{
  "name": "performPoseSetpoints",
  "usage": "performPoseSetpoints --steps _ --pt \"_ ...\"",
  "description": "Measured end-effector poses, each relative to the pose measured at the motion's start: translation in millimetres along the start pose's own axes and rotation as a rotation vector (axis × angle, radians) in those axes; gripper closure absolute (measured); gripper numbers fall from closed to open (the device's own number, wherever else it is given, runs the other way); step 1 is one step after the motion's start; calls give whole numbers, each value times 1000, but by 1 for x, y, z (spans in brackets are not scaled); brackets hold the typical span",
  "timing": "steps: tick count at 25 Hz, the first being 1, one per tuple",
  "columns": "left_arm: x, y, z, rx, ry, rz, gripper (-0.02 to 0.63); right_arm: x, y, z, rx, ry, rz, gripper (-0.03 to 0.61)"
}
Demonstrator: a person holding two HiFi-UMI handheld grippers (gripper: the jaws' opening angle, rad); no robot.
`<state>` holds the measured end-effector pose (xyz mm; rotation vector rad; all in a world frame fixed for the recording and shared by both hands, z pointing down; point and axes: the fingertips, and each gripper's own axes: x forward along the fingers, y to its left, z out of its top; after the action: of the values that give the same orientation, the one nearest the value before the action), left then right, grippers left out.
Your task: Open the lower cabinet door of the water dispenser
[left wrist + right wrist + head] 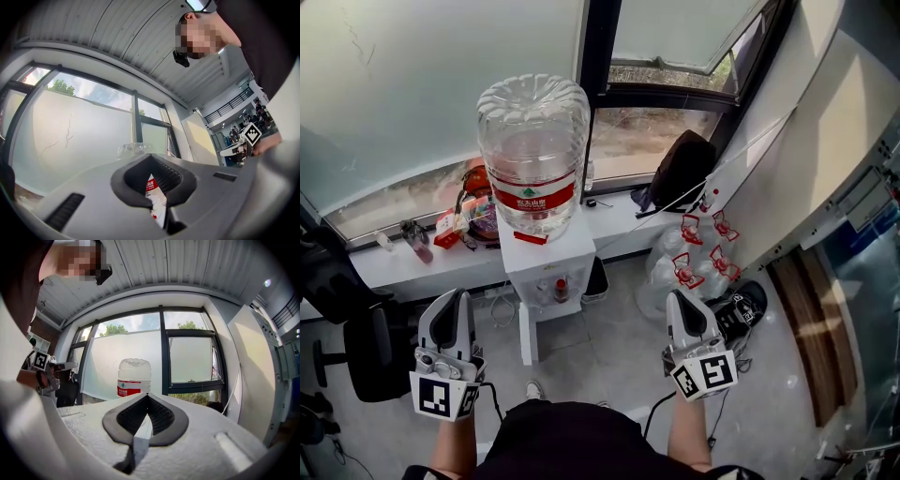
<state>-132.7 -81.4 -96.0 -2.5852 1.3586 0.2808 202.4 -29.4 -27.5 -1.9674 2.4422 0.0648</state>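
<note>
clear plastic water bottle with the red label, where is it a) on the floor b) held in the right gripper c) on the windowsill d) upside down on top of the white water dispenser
d: the clear plastic water bottle sits neck down on the white water dispenser.

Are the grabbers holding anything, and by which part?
Nothing is held. The left gripper and the right gripper are both shut and empty, short of the water dispenser.

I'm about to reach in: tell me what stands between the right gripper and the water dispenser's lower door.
Nothing visible does. Only floor lies between the right gripper and the water dispenser; the empty bottles stand off to its right, by the wall.
</note>
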Motion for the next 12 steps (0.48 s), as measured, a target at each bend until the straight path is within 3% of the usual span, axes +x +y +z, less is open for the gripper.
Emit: performPoseSetpoints --steps 12 --pt "0 -4 -5 -8 -1 -10 606 1 9 0 -31 20 25 574"
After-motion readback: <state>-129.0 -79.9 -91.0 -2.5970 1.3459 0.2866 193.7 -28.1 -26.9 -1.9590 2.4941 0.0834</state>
